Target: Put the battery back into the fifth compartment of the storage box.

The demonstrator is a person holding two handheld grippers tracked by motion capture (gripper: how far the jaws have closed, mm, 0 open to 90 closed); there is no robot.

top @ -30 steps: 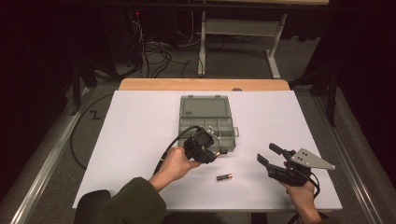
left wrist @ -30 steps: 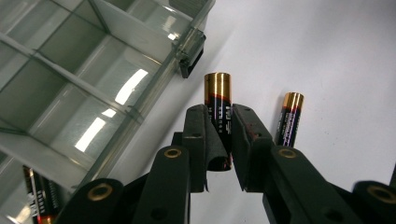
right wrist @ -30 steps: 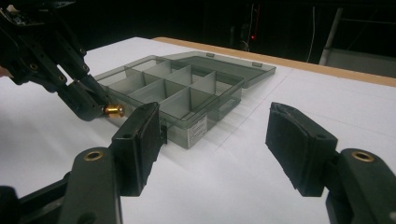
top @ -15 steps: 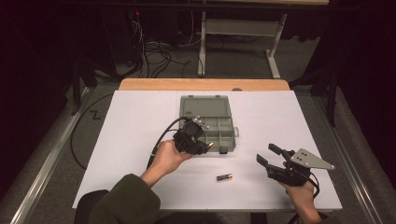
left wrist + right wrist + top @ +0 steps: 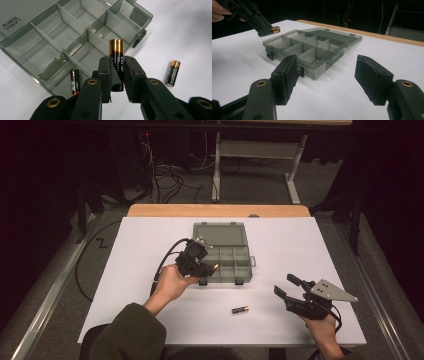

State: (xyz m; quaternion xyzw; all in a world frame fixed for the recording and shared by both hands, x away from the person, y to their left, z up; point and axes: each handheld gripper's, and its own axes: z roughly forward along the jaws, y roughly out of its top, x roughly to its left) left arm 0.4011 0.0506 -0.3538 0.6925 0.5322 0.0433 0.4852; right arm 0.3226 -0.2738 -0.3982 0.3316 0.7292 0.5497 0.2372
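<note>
Nearest you, your right gripper (image 5: 289, 287) rests low on the white worktop (image 5: 125, 270) at the near right, its jaws spread wide with nothing between them. A spare battery (image 5: 240, 310) lies flat on the worktop a little to its left, between your two hands and apart from both.

Farther in, your left gripper (image 5: 117, 72) is clenched on a battery (image 5: 117, 53). In the left gripper view the jaws pinch its lower half, so the copper-coloured end stands up clear above the pads. In the high view this gripper hangs over the near left corner of a grey organiser box (image 5: 243, 265), with the battery's tip pointing toward the box.

The box sits open near the middle of the worktop, its lid (image 5: 220, 232) folded back flat on the far side. Its compartments are divided by thin walls. One battery (image 5: 75, 82) already lies in the near compartment just below your left gripper; the other compartments look bare.

The step in hand appears to be carrying the held battery to a compartment. The next move likely calls for lowering it between the walls, tipping it flat so it clears them, then letting go. The loose one on the worktop would remain to fetch.
</note>
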